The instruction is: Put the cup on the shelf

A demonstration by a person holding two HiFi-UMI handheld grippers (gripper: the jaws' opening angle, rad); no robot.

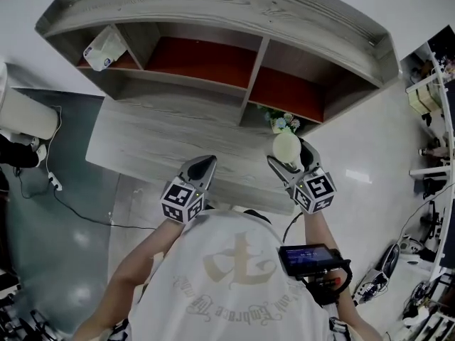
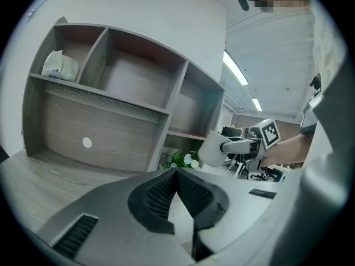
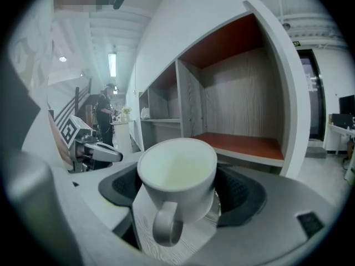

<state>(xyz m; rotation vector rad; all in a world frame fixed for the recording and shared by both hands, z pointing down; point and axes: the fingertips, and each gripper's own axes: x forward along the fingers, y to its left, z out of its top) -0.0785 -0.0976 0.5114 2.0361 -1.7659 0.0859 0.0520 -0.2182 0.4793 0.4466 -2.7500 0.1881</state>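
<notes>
The right gripper [image 1: 293, 159] clamps the white cup [image 3: 177, 173], lower centre of its view, handle toward camera — carry it level onto the red shelf board [image 3: 244, 145] at right, clearing the upright divider [image 3: 191, 101], with the left gripper [image 1: 202, 169] — jaws together, empty — held aside.

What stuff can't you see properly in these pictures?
- Flowers: in the head view the cup covers their lower part, so what they stand in is hidden.
- Underside of the cup: in the right gripper view the right tongs close round it and hide it.
- Packet in the top left compartment of the shelf: its print is too small to read in any view.
</notes>
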